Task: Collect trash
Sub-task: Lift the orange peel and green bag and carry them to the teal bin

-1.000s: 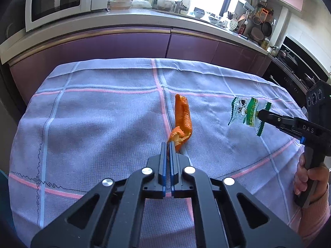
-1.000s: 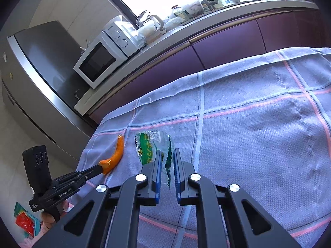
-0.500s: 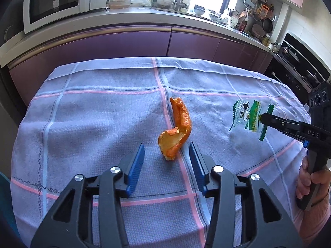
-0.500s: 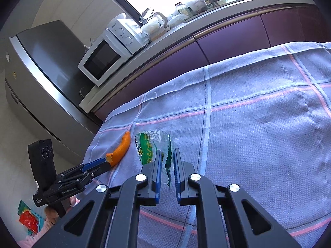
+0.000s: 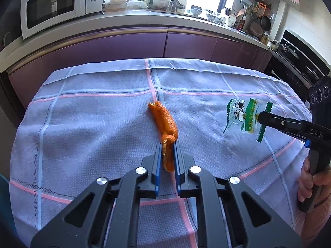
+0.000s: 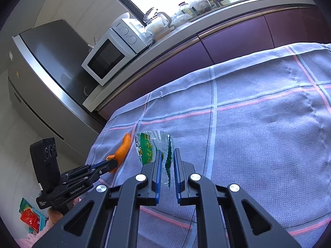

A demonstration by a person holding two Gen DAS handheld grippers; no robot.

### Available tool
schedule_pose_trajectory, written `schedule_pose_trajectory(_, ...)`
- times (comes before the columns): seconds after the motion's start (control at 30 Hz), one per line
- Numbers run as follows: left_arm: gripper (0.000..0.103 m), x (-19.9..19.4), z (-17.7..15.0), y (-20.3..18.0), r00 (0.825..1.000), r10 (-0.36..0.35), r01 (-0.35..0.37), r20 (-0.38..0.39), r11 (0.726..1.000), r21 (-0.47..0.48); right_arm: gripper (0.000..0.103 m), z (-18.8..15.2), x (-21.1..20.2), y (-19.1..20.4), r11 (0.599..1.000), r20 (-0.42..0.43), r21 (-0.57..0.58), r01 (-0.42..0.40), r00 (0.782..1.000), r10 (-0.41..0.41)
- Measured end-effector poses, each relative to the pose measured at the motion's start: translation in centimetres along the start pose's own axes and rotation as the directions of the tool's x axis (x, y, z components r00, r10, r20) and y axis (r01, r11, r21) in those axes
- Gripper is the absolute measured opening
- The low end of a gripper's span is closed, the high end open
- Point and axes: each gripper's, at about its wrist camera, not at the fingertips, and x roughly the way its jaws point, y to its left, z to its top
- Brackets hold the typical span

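An orange peel (image 5: 164, 122) lies on the checked lilac tablecloth (image 5: 93, 124). My left gripper (image 5: 168, 144) is closing its jaws on the peel's near end, and the blue pads press on it from both sides. In the right wrist view the same peel (image 6: 124, 148) sticks out of the left gripper (image 6: 112, 163). My right gripper (image 6: 167, 155) is shut on a green and clear plastic wrapper (image 6: 149, 146), held just above the cloth. From the left wrist view the wrapper (image 5: 242, 116) hangs at the right gripper's (image 5: 259, 116) tip.
A purple cabinet front and a counter with a white microwave (image 5: 55, 4) run behind the table. A steel fridge (image 6: 41, 82) stands at the left. A red packet (image 6: 31, 217) lies on the floor. A hand (image 5: 310, 177) grips the right tool.
My left gripper opened off the peel, drew back a little, then closed again on the peel's near end. The peel shifted slightly on the cloth. The right gripper kept still with the wrapper.
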Motion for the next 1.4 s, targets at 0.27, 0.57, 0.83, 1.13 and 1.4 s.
schedule_pose_trajectory(0.27,0.010,-2.7,-1.7,0.5,0.999,0.013,-0.013,0.038,1.000,-0.003,0.010,-0.5,-0.4,2.2,0.998,0.002,-0.037,-0.041,0.999,0.041)
schedule_pose_trajectory(0.57,0.010,-6.2,-4.1,1.6,0.997,0.027,-0.026,0.071,1.000,-0.012,0.010,-1.6,-0.5,4.6,0.994,-0.008,-0.063,-0.090,0.996,0.089)
schedule_pose_trajectory(0.83,0.010,-8.7,-6.1,2.8,0.994,0.060,-0.058,0.089,0.998,-0.024,0.010,-2.9,-0.2,6.2,0.989,-0.036,-0.071,-0.129,0.991,0.126)
schedule_pose_trajectory(1.13,0.010,-10.9,-8.3,4.4,0.993,0.071,-0.065,0.096,0.995,-0.073,0.010,-4.1,0.4,8.1,0.983,-0.061,-0.080,-0.166,0.985,0.162)
schedule_pose_trajectory(1.4,0.010,-12.4,-9.8,5.2,0.991,0.089,-0.080,0.099,0.993,-0.090,0.010,-5.3,1.0,9.8,0.976,-0.086,-0.093,-0.195,0.979,0.187)
